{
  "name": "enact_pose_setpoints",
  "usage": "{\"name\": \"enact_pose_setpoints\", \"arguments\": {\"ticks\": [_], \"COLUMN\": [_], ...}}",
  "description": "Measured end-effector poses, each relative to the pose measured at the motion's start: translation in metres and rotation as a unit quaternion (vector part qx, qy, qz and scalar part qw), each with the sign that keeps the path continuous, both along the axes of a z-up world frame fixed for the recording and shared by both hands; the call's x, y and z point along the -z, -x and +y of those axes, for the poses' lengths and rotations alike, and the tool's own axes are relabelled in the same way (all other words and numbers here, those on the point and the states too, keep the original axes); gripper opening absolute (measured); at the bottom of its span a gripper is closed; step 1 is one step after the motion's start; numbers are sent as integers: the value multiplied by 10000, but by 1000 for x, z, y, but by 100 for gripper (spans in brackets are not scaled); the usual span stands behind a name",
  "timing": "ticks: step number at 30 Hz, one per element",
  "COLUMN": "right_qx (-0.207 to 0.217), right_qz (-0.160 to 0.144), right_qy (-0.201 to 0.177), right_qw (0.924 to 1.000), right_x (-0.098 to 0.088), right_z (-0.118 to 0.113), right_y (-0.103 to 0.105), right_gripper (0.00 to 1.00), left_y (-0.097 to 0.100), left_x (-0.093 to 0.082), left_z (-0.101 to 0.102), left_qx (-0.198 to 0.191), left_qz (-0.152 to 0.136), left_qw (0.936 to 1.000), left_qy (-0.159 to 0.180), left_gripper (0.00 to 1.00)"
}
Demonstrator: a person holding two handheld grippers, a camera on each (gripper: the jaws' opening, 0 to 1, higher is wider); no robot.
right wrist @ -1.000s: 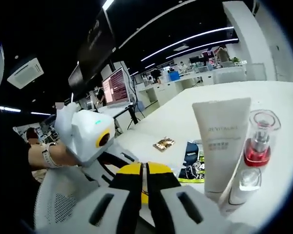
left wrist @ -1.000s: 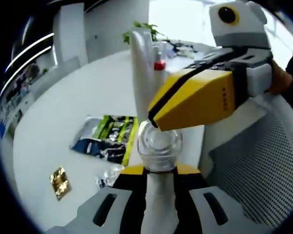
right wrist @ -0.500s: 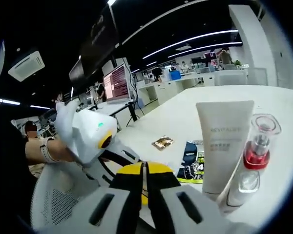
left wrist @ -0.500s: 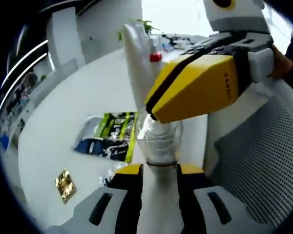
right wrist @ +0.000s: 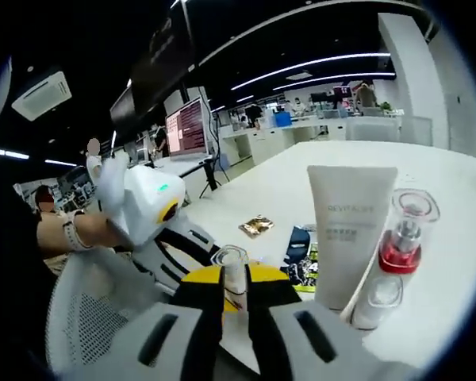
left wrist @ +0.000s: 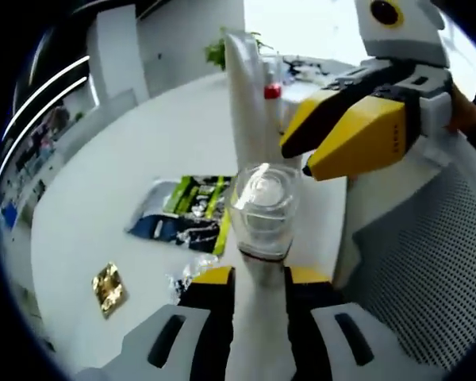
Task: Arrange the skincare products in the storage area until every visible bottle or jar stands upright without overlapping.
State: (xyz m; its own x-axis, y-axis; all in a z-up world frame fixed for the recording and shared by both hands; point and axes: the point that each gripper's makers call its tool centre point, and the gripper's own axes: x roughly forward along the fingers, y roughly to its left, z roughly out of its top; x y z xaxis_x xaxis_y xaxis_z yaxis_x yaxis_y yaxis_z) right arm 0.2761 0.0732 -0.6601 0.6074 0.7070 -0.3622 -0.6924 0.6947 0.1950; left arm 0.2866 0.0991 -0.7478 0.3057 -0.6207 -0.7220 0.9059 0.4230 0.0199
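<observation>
Here the left gripper (left wrist: 258, 278) fingers clench a clear-capped bottle (left wrist: 263, 208) above the worktop (left wrist: 135, 159); the right gripper (right wrist: 236, 292) fingers stand parted around its cap. A loose handover could drop it onto the 1 upright tube (right wrist: 345, 230).

Open-plan office: long linear ceiling lights (right wrist: 301, 67), rows of white desks (right wrist: 270, 143) with a lit monitor (right wrist: 186, 127), a ceiling air-con unit (right wrist: 38, 95), white mesh office chair (left wrist: 428, 262), large white worktable (left wrist: 135, 159), potted plant (left wrist: 218, 51) by a bright window.
</observation>
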Motion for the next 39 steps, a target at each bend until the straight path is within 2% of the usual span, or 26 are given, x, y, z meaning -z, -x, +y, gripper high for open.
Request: {"name": "enact_pose_setpoints", "arguments": {"ticks": [5, 10, 17, 22, 28, 33, 39], "right_qx": [-156, -240, -272, -171, 21, 306, 391], "right_qz": [60, 100, 234, 282, 421, 468, 475], "right_qy": [134, 567, 820, 1171, 1407, 1552, 1697], "right_qw": [9998, 9981, 9960, 9926, 9892, 9863, 9836], "right_x": [-2, 4, 9, 12, 17, 24, 31], "right_z": [-8, -25, -44, -63, -88, -106, -112], "right_y": [6, 14, 16, 17, 17, 8, 1], "right_gripper": [14, 16, 18, 21, 21, 23, 24], "left_y": [0, 0, 3, 3, 3, 3, 2], "left_x": [1, 3, 6, 9, 10, 9, 9], "left_z": [3, 5, 3, 2, -1, -4, -13], "left_qx": [-68, -87, -32, 4, 19, 81, 199], "left_qz": [45, 65, 178, 227, 277, 269, 252], "left_qw": [10000, 9999, 9998, 9997, 9995, 9994, 9993], "left_qy": [-26, -67, -70, -130, -155, -187, -207], "left_gripper": [17, 15, 12, 11, 13, 12, 11]}}
